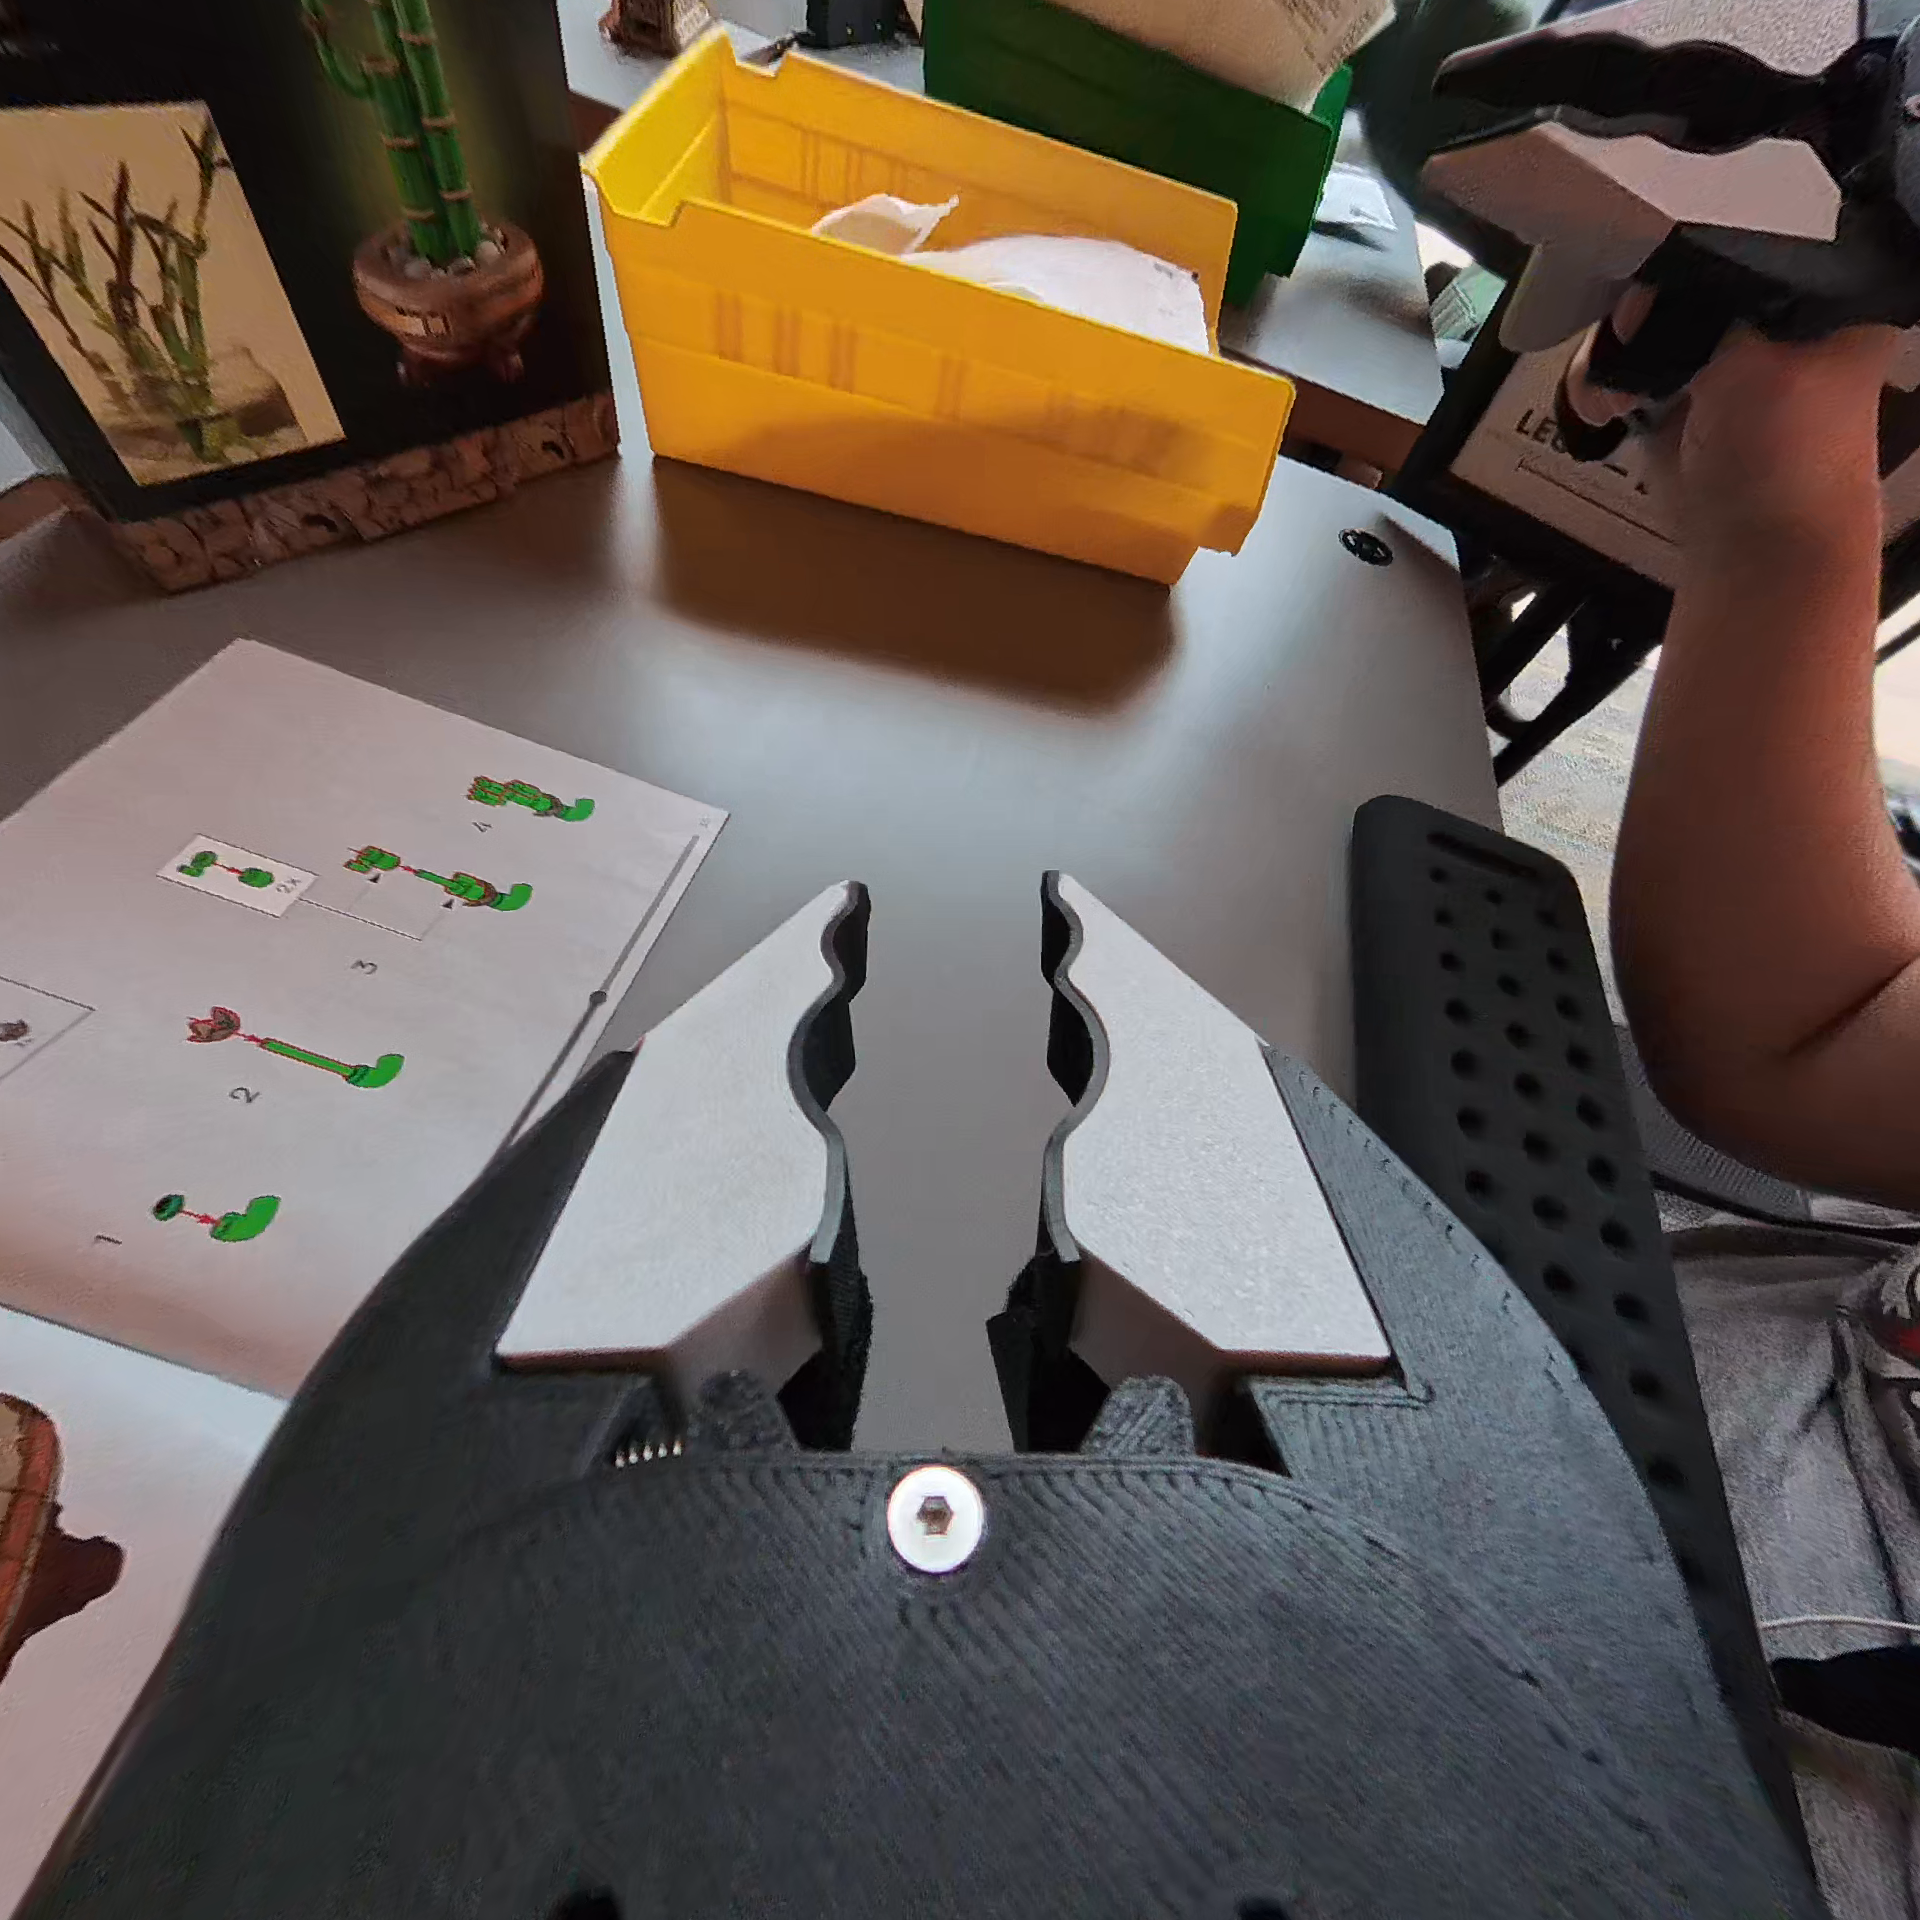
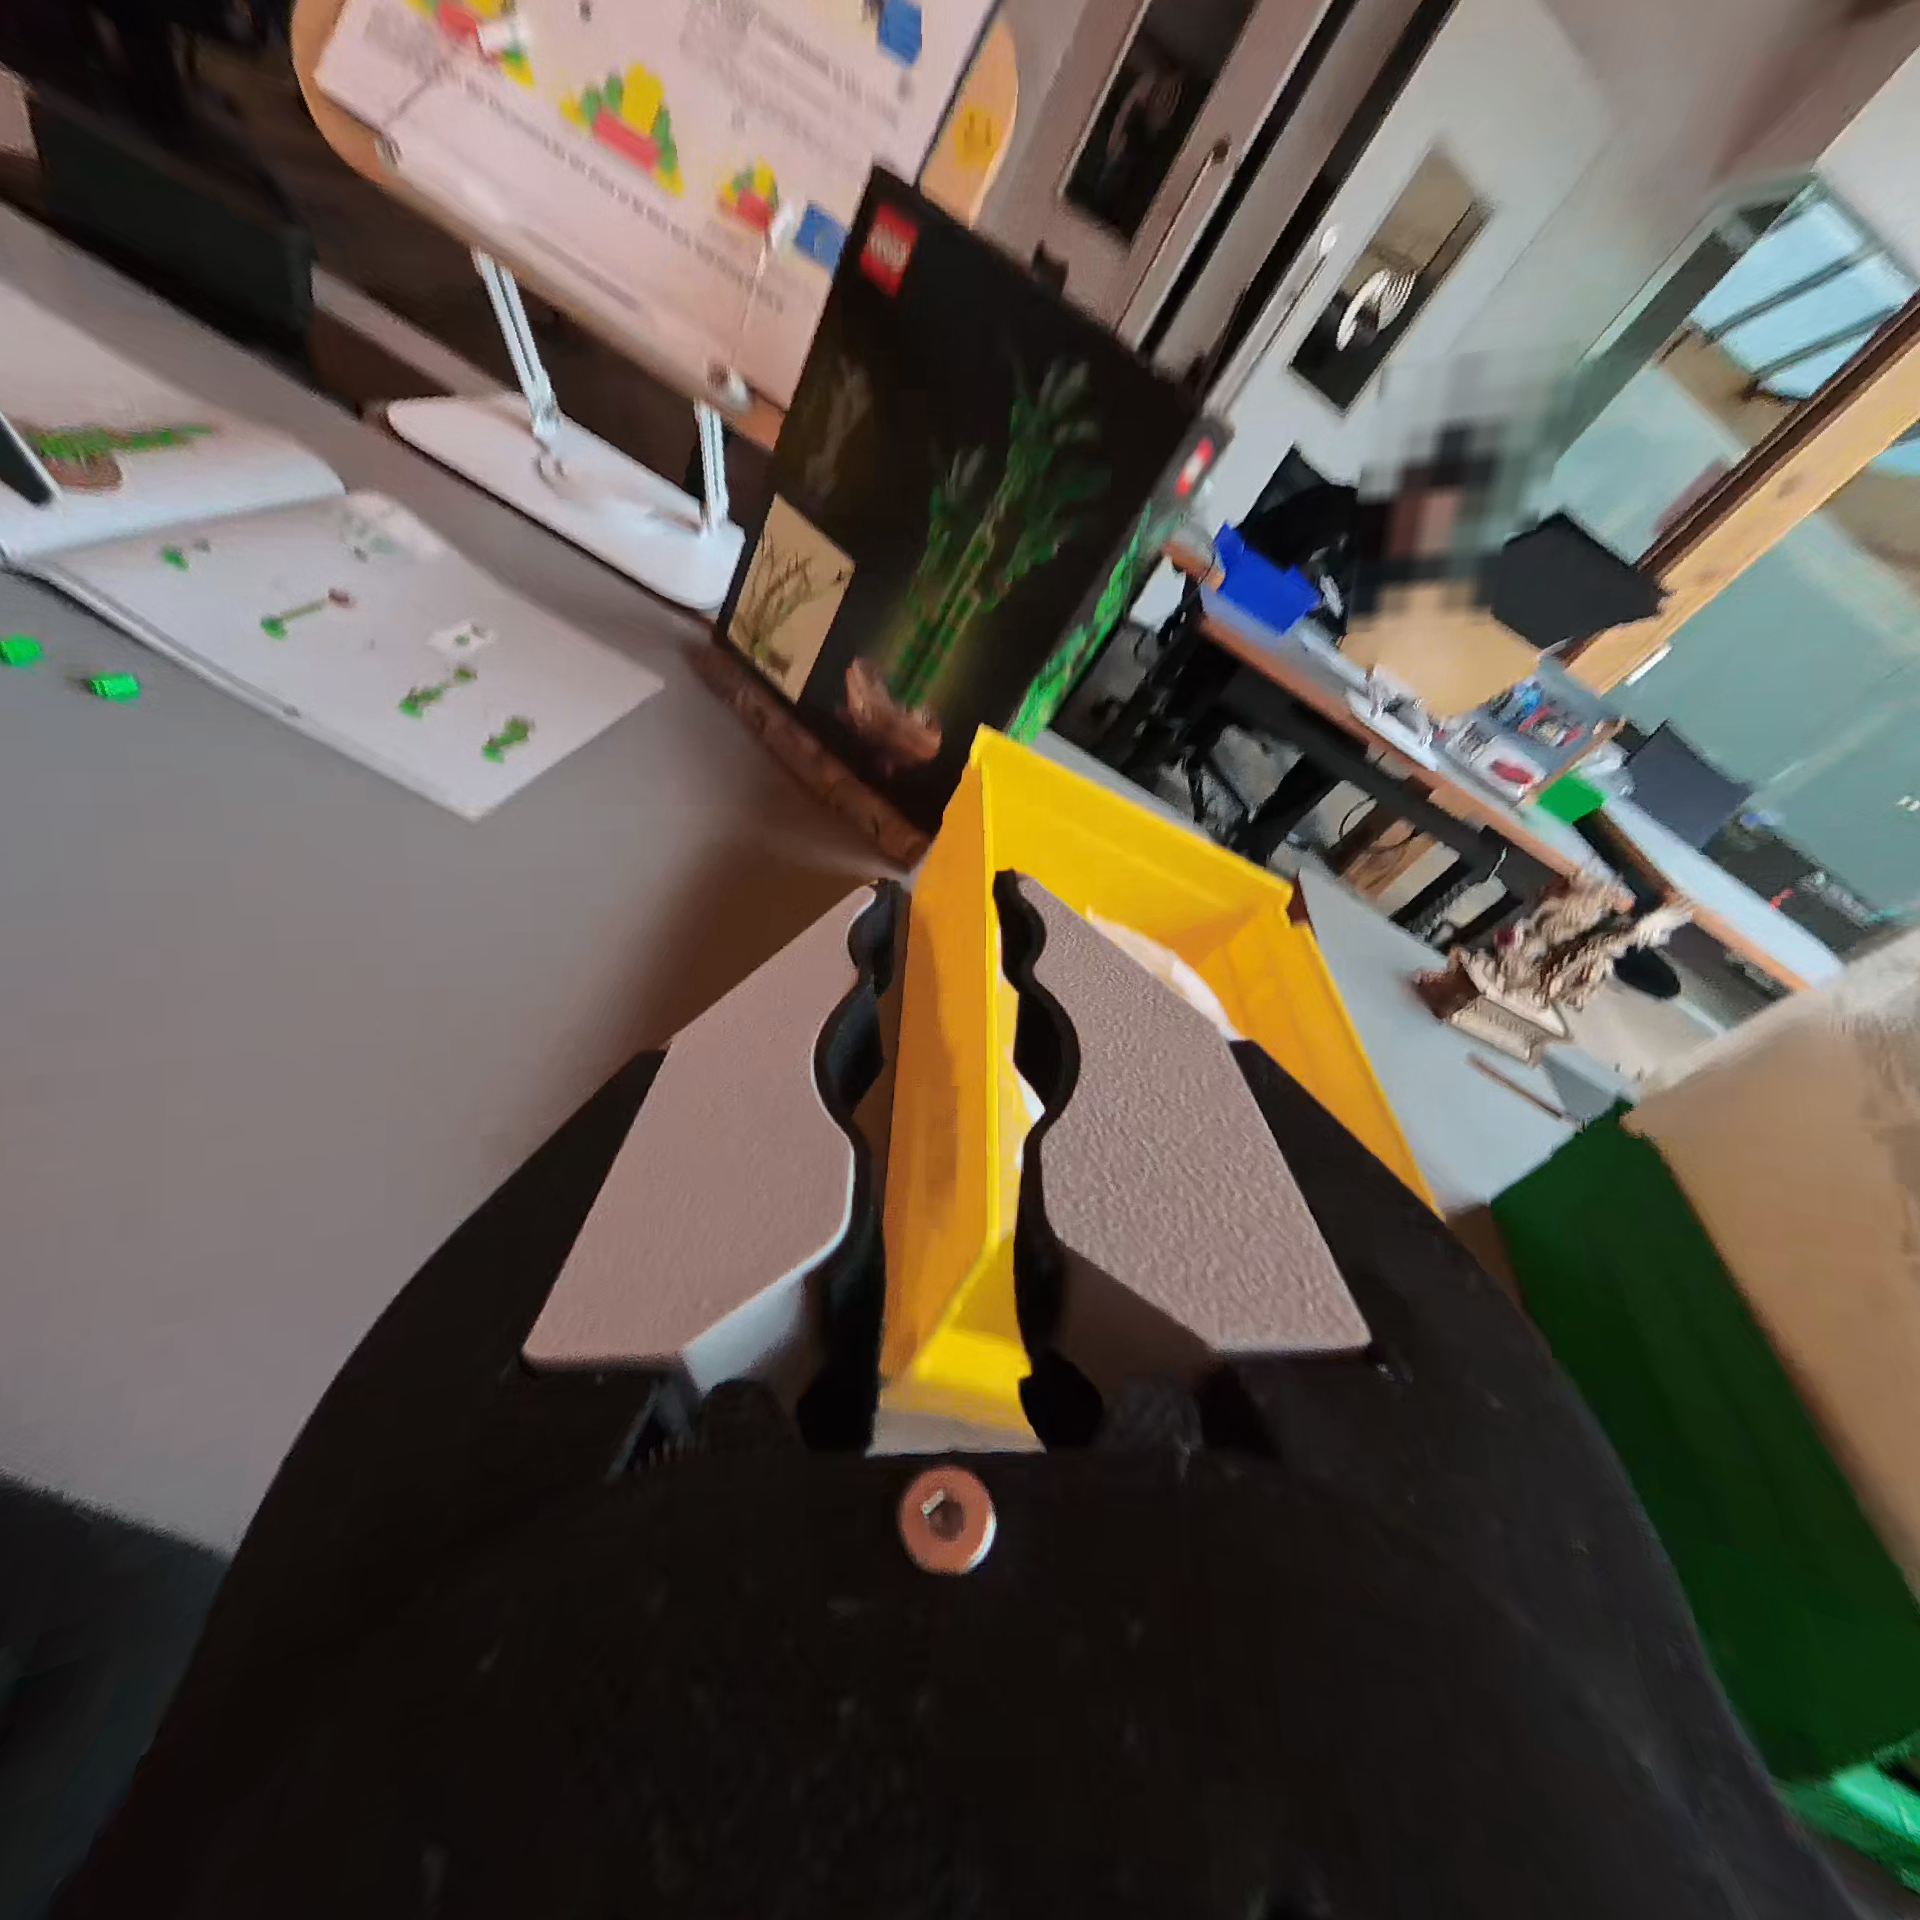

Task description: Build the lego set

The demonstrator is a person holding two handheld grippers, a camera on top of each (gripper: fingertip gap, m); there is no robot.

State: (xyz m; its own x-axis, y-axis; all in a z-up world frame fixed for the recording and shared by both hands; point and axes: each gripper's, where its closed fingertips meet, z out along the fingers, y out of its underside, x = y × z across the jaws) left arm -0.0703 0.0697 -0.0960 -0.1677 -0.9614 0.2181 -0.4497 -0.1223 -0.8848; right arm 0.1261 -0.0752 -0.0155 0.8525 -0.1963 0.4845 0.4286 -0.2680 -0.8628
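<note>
From left to right, the open instruction booklet (image 1: 312, 987) lies flat on the grey table (image 1: 935, 727), its printed steps running away toward the lego box (image 1: 260, 281) standing upright behind it, with the yellow bin (image 1: 935, 416) just beside the box holding crumpled white paper (image 1: 1060, 270). The left gripper (image 1: 954, 914) hovers over bare table with its jaws apart and nothing between them, while the right gripper (image 2: 943, 904), also parted and empty, hangs above the bin's near wall (image 2: 945, 1143). In the blurred right wrist view two small green lego pieces (image 2: 112, 685) lie left of the booklet, too smeared to tell their shape or which way they point.

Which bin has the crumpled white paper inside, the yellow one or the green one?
The yellow bin, the open one at the middle of the table. White paper shows over its rim. The green bin stands behind it.
</note>
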